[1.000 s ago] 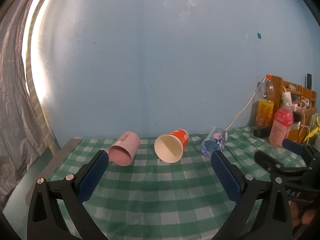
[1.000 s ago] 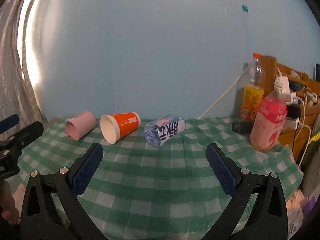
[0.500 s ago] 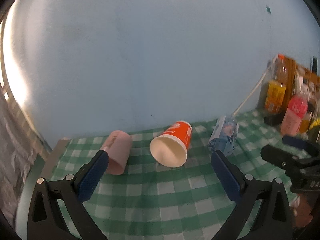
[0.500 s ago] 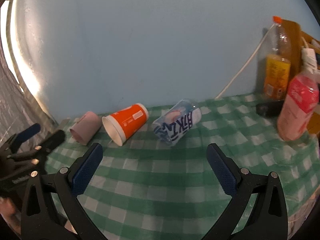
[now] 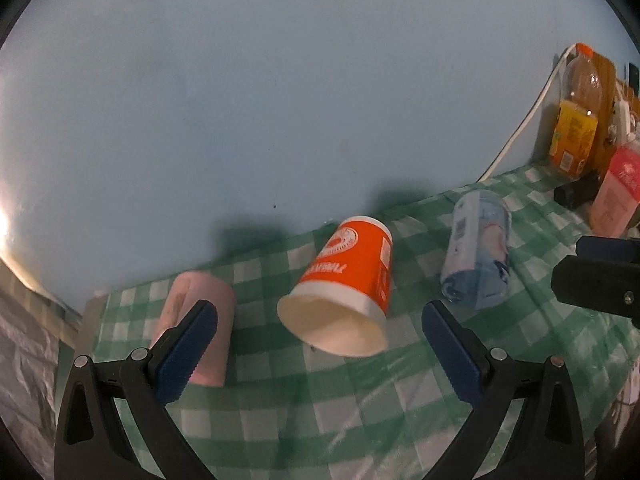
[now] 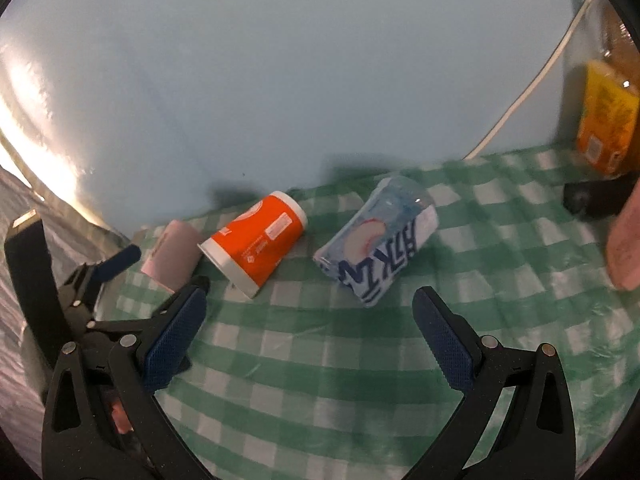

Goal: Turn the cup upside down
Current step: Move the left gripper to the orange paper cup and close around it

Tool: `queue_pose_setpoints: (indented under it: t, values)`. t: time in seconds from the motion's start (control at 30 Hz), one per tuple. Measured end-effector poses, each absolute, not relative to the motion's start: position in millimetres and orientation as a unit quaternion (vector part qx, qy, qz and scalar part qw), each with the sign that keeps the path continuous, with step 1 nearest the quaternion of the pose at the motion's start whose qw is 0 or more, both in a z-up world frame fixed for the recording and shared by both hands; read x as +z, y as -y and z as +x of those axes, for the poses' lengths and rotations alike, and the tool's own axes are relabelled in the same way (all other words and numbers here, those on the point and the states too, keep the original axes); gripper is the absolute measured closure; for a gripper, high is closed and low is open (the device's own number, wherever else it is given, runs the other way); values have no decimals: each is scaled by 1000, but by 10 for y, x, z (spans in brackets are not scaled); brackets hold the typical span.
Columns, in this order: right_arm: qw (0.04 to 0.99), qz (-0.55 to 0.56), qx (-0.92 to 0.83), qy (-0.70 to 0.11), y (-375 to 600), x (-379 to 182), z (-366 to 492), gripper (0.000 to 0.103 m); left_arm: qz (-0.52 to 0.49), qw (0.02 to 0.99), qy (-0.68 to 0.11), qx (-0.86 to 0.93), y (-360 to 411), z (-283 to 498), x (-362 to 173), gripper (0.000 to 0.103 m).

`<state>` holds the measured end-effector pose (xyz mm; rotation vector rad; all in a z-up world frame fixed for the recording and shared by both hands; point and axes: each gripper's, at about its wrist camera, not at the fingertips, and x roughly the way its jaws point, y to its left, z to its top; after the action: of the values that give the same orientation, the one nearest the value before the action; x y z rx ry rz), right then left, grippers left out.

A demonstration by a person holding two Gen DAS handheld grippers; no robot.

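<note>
Seemingly lined up to grasp, the left tool (image 5: 320,344) gapes empty before the orange cup (image 5: 348,280), lying on its side near the desk's (image 5: 360,412) back edge. From the right wrist, the right tool (image 6: 308,340) likewise gapes, facing the blue cup (image 6: 380,240) lying beside the orange one.

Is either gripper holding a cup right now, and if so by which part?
Nothing is held. The left gripper and right gripper are both open, and the pink cup, orange cup and blue cup lie untouched.
</note>
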<state>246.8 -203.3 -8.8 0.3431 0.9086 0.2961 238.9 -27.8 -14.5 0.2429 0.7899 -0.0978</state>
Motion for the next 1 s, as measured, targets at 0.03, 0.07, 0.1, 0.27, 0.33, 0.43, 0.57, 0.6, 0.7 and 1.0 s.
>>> queue_pose_setpoints:
  t: [0.03, 0.07, 0.1, 0.27, 0.33, 0.43, 0.57, 0.6, 0.7, 1.0]
  values:
    - [872, 166, 141, -439, 2019, -95, 2512, 1, 116, 912, -391, -47, 273, 2463, -153, 0]
    - [870, 168, 141, -442, 2009, -101, 2551, 1, 112, 910, -397, -48, 265, 2524, -166, 0]
    - [867, 171, 140, -447, 2003, -111, 2597, 1, 106, 907, -404, -49, 243, 2588, -178, 0]
    - [853, 195, 139, -464, 2047, -190, 2779, 1, 88, 886, -451, -68, 202, 2929, -325, 0]
    - [849, 197, 132, -472, 2057, -232, 2861, 1, 93, 880, -462, -63, 210, 3019, -390, 0]
    - [837, 207, 140, -487, 2058, -297, 2958, 1, 97, 872, -475, -67, 255, 3072, -477, 0]
    - [826, 216, 152, -498, 2025, -363, 3008, 1, 109, 863, -488, -72, 342, 3129, -561, 0]
    - [824, 217, 152, -500, 2018, -376, 3018, 1, 115, 861, -490, -71, 363, 3145, -580, 0]
    - [822, 219, 153, -502, 2000, -423, 3040, 2, 129, 856, -496, -66, 417, 3205, -642, 0]
    - [828, 211, 144, -498, 2053, -418, 3002, 1, 125, 845, -514, -78, 432, 3320, -762, 0]
